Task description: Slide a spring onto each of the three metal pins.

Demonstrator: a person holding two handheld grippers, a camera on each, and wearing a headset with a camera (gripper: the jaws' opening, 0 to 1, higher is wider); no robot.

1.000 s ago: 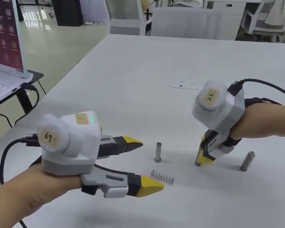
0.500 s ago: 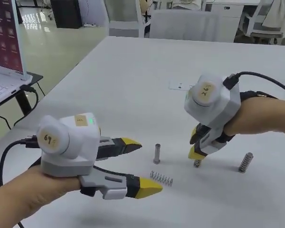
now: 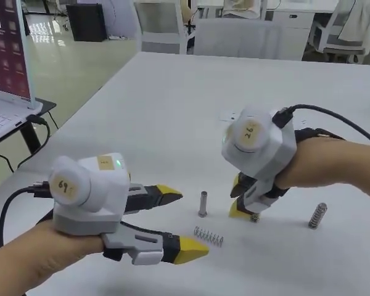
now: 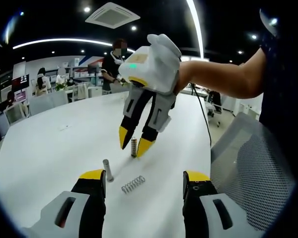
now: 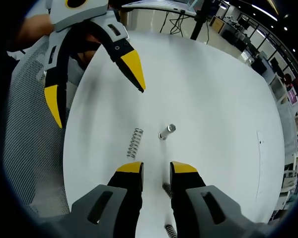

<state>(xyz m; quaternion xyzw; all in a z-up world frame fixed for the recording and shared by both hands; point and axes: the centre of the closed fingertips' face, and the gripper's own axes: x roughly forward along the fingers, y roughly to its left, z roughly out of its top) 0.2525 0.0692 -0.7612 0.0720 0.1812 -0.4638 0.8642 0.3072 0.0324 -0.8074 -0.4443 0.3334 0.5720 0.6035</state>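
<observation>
Three metal pins stand on the white table (image 3: 172,111). The bare pin (image 3: 203,204) (image 4: 108,170) (image 5: 167,132) stands upright in the middle. Just in front of it a loose spring (image 3: 209,235) (image 4: 133,184) (image 5: 135,142) lies flat. A second pin wears a spring (image 3: 254,217) (image 4: 133,146) and stands right under my right gripper (image 3: 236,200) (image 5: 156,168), whose jaws are open and straddle it without touching. The third sprung pin (image 3: 317,215) stands farther right. My left gripper (image 3: 182,222) (image 4: 144,176) is open and empty, hovering near the loose spring.
A white power strip (image 3: 229,115) lies farther back on the table. A laptop (image 3: 6,61) sits on a side stand to the left, off the table. Chairs (image 3: 246,37) stand beyond the far edge. A cable (image 3: 333,117) trails from the right gripper.
My right gripper has risen off the sprung pin and drifted a little left, leaving the spring on the pin. The left gripper has held its place.
</observation>
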